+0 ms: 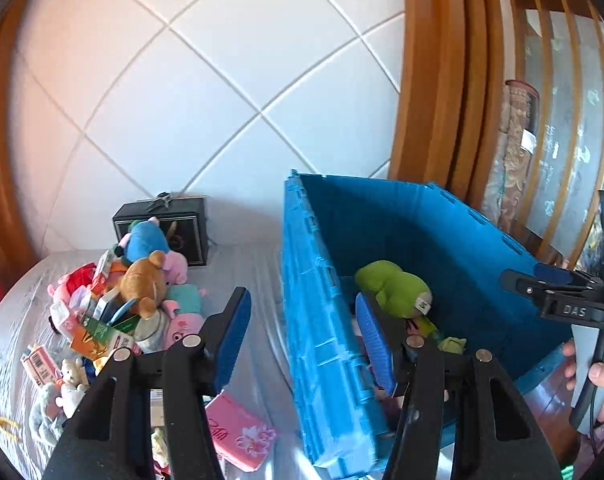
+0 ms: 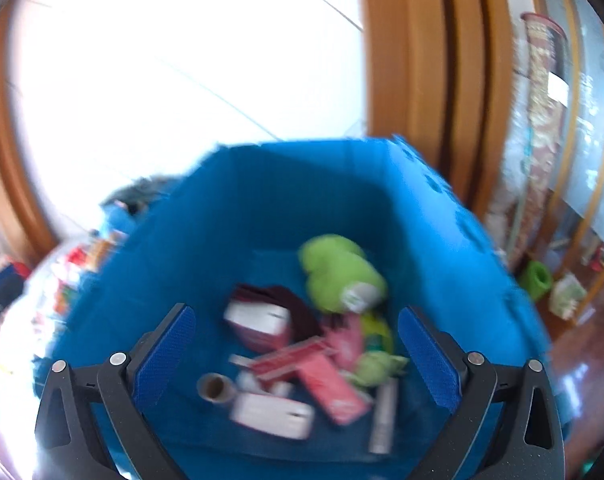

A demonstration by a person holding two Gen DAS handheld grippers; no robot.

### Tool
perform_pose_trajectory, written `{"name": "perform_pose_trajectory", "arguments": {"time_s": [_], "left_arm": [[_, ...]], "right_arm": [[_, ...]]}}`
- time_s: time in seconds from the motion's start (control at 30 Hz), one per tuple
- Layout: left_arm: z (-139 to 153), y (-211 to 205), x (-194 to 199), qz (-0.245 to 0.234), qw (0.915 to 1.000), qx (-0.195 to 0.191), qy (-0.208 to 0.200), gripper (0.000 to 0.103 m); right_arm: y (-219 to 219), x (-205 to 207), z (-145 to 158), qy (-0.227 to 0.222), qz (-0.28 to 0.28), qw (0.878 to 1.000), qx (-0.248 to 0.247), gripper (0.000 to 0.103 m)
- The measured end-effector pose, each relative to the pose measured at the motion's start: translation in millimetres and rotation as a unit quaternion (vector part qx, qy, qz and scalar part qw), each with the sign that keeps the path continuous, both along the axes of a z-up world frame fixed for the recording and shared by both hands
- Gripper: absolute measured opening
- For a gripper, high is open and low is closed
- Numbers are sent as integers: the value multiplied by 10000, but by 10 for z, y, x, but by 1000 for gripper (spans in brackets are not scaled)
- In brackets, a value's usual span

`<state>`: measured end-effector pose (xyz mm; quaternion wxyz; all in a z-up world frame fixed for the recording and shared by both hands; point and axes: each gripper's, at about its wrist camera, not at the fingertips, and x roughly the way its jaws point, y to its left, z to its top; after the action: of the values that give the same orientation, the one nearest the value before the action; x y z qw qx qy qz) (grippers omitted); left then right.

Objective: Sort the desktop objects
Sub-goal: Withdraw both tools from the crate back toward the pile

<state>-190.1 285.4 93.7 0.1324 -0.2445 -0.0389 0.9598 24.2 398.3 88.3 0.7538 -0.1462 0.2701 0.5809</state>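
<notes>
- Crate: blue plastic, taken as the sorting bin and used as the landmark below. It is seen from outside its near wall in the left wrist view and from above its opening in the right wrist view.
- Left gripper: fingers are spread wide and nothing is held. The crate's near wall is straddled, one pad outside, one pad over the interior.
- Right gripper: fingers are spread apart and empty, hung above the crate's open top. That view is motion-blurred, so fine detail is not trusted.
- Already inside the crate: green plush, pink and red cartons, white boxes, cardboard tube.
- Unsorted pile: lies on the grey tabletop left of the crate. A brown teddy bear, pink plush pigs, small cartons and a white toy are included. A pink tissue pack lies nearest the crate wall. A black box stands behind the pile.
- Judged state: sorting is partly done, and a return to the pile is likely called for.
- Risk: the crate wall sits between the left fingers, so a sideways sweep could catch the rim and shove or tip the crate.
- Risk: the pile is tangled, so a grasp on one plush could drag neighbours off the table edge.
- Risk: thin cartons could be crushed or pinched in pairs if the fingers are closed without separation.
</notes>
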Motion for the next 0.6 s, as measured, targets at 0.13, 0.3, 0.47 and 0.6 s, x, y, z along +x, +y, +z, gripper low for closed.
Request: {"name": "perform_pose_trajectory", "arguments": {"time_s": [0.13,0.3,0.47,0.6], "left_arm": [[-123,-537,73,398,9991,110,82,54],[-299,-1267,115,1046,9941,266,-56,54],[-566,-1992,135,1362,9896,334,-320,54],[-832,-2487,125,1565,9856,6,-635,54]], "right_arm": [[-14,-526,161,64,527,9964,655,103],[97,-1227,292,235,1241,9850,1173,103],[342,-2027,307,0,1991,9718,1265,103],[690,-2576,93,98,2218,9709,894,103]]}}
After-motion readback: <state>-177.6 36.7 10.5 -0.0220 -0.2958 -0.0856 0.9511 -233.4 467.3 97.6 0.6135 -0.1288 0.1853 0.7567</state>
